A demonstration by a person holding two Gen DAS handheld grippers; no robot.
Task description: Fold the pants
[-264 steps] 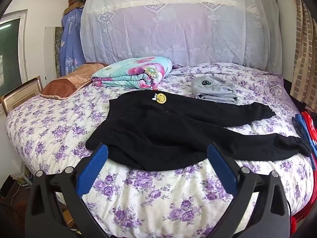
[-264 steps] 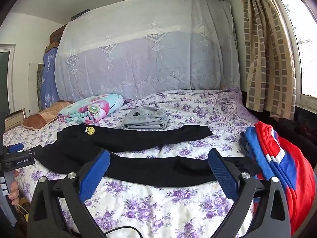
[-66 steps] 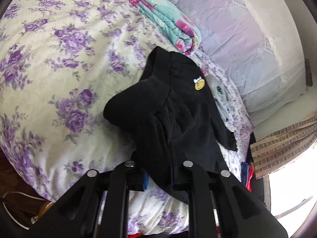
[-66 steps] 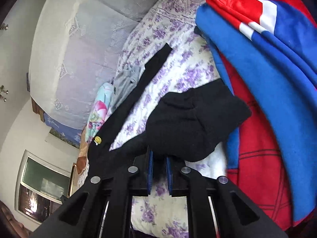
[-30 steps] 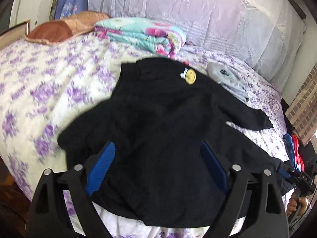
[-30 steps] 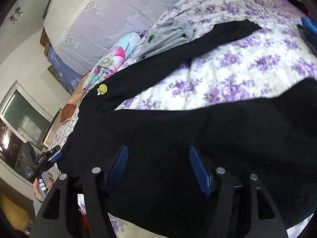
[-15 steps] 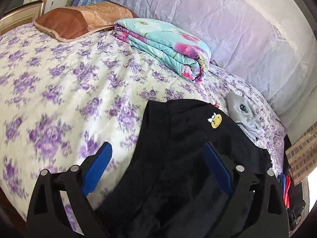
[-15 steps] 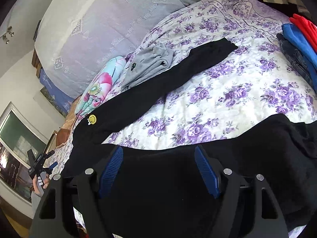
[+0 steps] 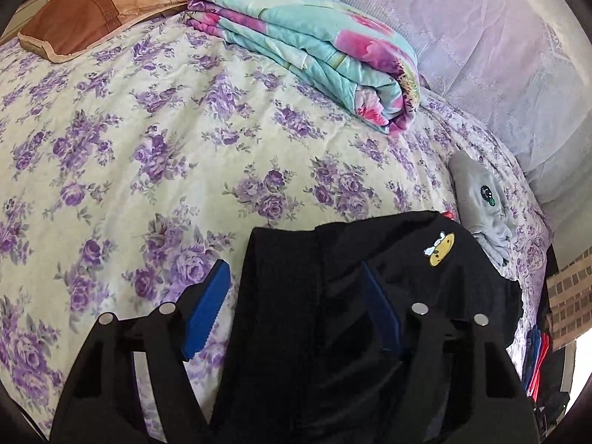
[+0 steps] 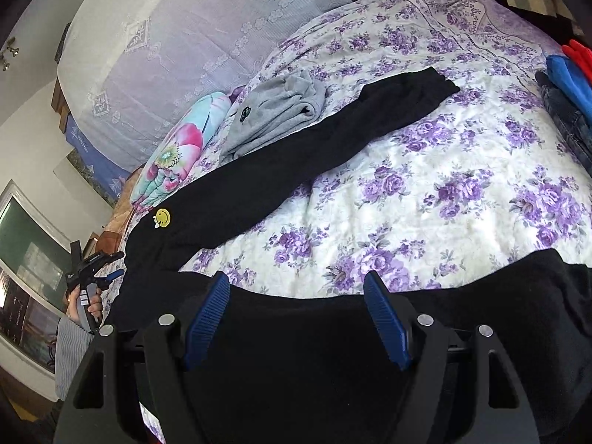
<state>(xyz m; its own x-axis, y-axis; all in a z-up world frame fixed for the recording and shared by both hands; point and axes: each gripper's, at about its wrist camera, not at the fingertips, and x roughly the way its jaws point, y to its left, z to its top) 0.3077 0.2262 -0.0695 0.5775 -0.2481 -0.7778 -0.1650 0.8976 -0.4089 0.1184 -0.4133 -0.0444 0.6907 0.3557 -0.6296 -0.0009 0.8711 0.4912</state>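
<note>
Black pants (image 10: 281, 174) with a yellow smiley patch (image 10: 162, 217) lie spread on the purple-flowered bed. The far leg runs to the back right; the near leg (image 10: 481, 314) lies along the front edge. My right gripper (image 10: 296, 314) is open over the near leg, fabric under and between its blue pads. My left gripper (image 9: 294, 314) is open over the waistband end (image 9: 333, 277), with the black cloth's edge between the pads. The left gripper also shows in the right wrist view (image 10: 92, 264), at the far left by the waist.
A folded grey garment (image 10: 277, 111) and a folded floral blanket (image 9: 318, 51) lie behind the pants. A brown pillow (image 9: 92, 11) is at the back left. A red and blue clothing pile (image 10: 569, 74) sits at the bed's right edge.
Both grippers, earlier shut on the pants' ends, are open. In the last second both have drawn back toward the bed's front edge, and the left one has shifted left toward the waistband.
</note>
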